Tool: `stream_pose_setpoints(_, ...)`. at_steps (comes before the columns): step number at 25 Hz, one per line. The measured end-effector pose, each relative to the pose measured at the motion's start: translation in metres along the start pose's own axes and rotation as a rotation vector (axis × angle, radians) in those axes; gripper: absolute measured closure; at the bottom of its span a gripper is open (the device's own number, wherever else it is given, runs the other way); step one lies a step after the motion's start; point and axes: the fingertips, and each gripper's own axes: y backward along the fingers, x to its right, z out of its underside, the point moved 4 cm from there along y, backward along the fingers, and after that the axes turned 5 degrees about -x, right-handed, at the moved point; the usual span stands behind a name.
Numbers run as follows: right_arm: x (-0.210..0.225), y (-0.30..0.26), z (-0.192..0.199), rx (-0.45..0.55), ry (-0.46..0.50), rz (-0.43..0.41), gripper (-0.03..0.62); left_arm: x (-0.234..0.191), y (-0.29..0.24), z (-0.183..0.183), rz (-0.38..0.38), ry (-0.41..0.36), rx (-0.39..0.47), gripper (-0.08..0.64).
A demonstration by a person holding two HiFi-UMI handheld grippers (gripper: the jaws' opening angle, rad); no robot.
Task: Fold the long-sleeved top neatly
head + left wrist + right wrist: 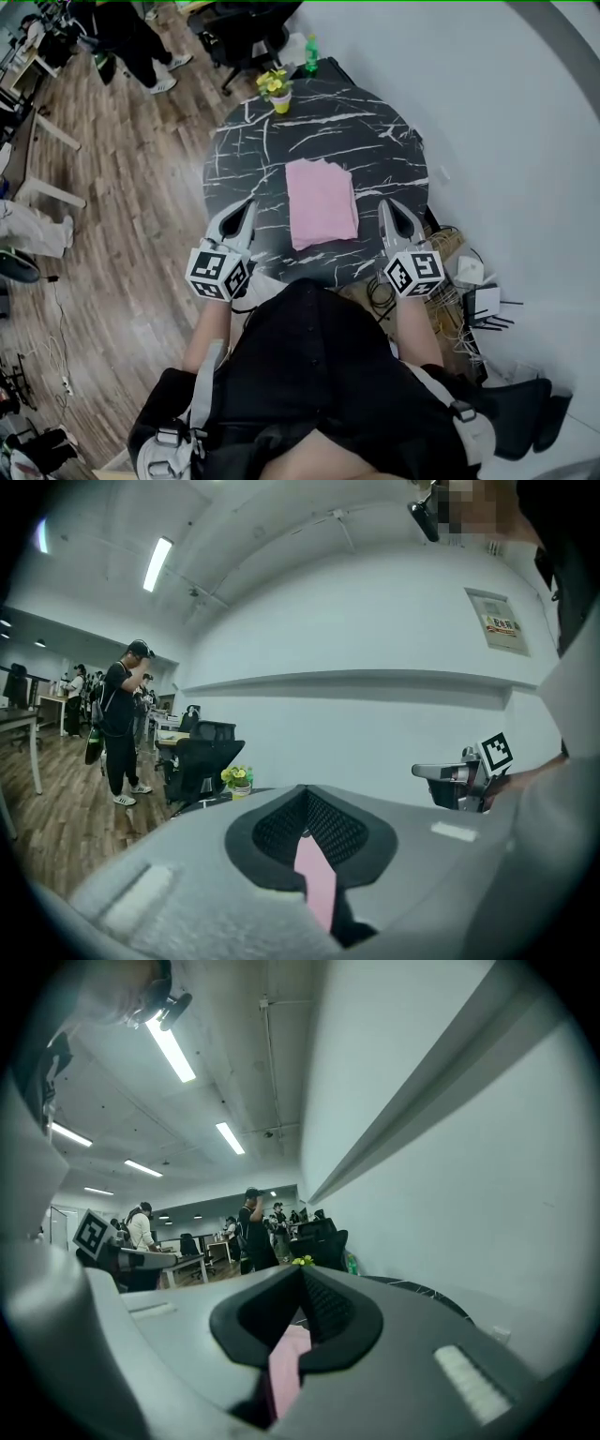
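Head view: the pink top [322, 202] lies folded into a tidy rectangle mid-desk [281, 150]; the left gripper [249, 206] and right gripper [385, 205] flank it, both apart from it; a potted yellow flower [277, 91] stands beyond.
Left gripper view: jaws pressed together, empty; the pink top shows past them.
Right gripper view: jaws likewise closed on nothing.

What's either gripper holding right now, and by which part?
Nothing. Left gripper and right gripper are shut, empty; the folded pink top lies on the table between them.
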Motion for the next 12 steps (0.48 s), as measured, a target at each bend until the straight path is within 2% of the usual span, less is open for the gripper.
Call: stream_pose_setpoints(12,-0.002,-0.021,0.001,-0.005,-0.003,-0.02,0.588,0.001,-0.011,0.01,0.026,0.018,-0.019,0.552)
